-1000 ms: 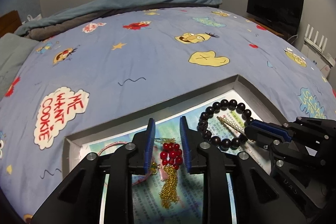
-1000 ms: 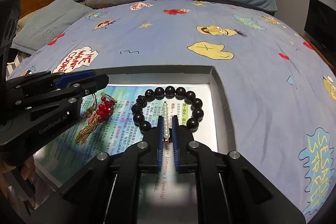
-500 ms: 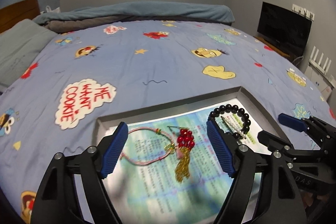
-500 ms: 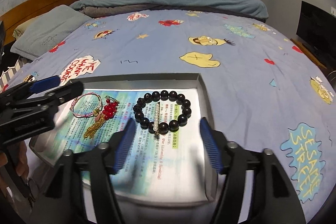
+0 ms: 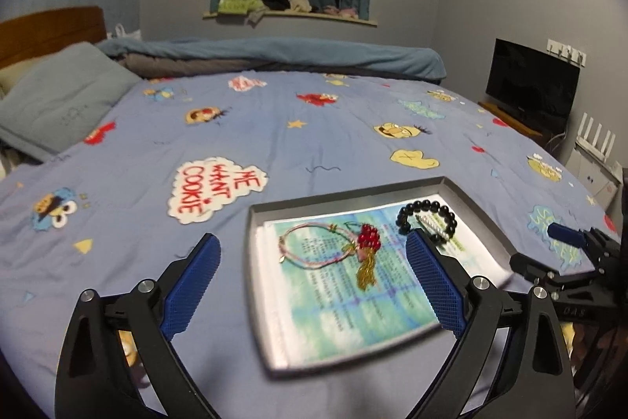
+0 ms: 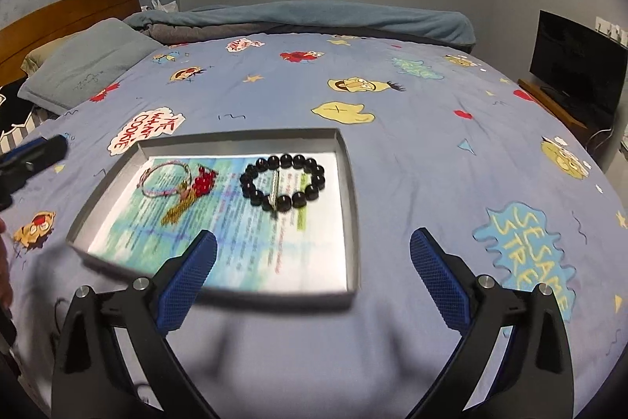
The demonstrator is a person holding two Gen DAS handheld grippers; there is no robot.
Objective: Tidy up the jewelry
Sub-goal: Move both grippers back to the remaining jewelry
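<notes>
The left tongs (image 5: 314,277) are being held wide open above the bed (image 5: 274,128), with nothing gripped between the blue pads (image 5: 192,285). A shallow grey tray (image 6: 351,183), lined with a printed paper sheet (image 6: 274,254), is being carried by the patterned bedsheet near the bed's near edge. In the tray's left half, a pink cord bracelet (image 6: 157,179) is being seen beside a red bead cluster (image 6: 203,182) with a gold tassel (image 6: 178,209). Toward the tray's far right corner, a black bead bracelet (image 6: 283,181) is being shown lying flat, with a pearl strand (image 6: 274,189) lying across it. The right tongs (image 6: 314,279) are likewise being held wide open, empty, short of the tray's near edge.
</notes>
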